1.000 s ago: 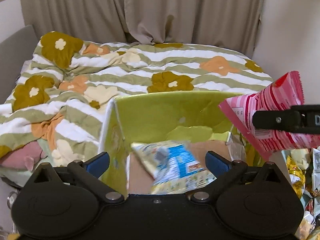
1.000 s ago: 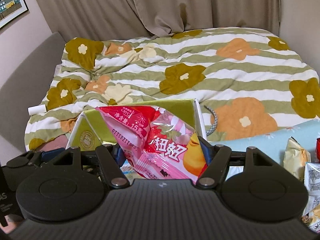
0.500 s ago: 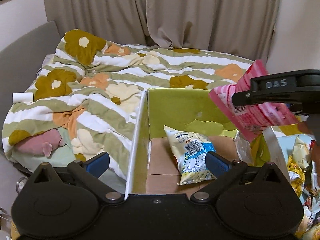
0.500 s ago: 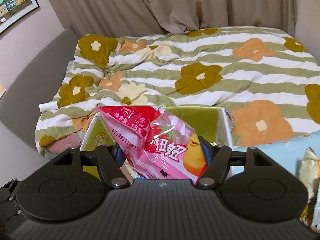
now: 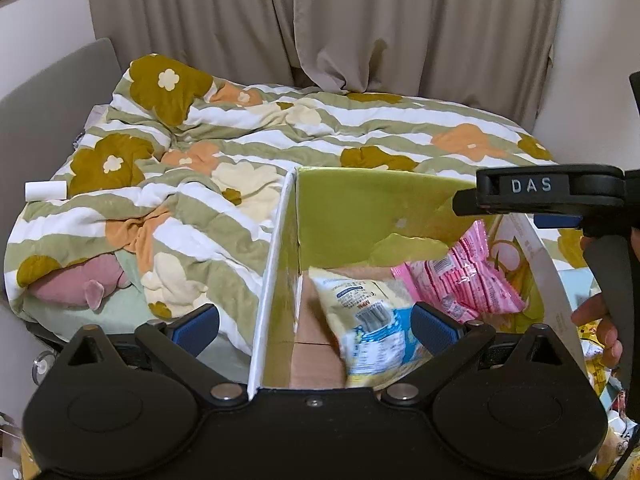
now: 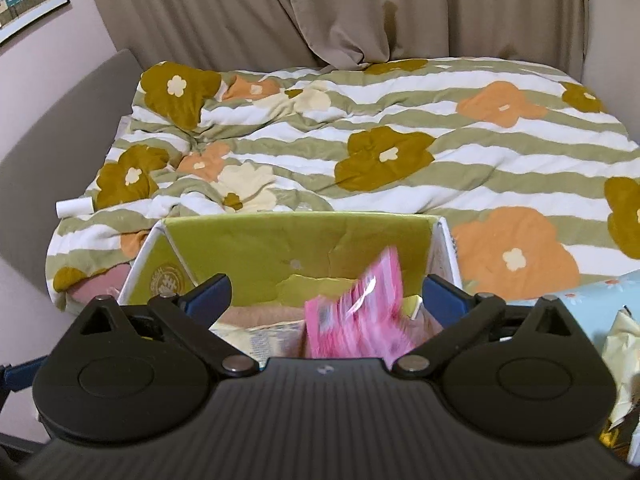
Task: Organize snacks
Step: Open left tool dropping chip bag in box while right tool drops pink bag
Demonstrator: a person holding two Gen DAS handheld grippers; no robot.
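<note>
While its jaws are opening with nothing pressed between the blue pads, the right hand-held gripper [image 6: 324, 294] hangs over the green cardboard box [image 5: 360, 208], and the pink snack packet [image 6: 360, 312] shows blurred just below and between its spread fingers, free of both pads; from the left wrist view that same pink packet [image 5: 460, 280] lies inside the box toward its right wall. Beside it, a second packet, the pale yellow and blue one [image 5: 368, 320], rests on the brown cardboard floor of the box, in front of the left hand-held gripper [image 5: 316, 320], whose jaws stand wide apart and hold nothing. Two crinkly foil packets lie in one box, which stands against a bed with a soft striped, flowered quilt [image 6: 400, 140]
</note>
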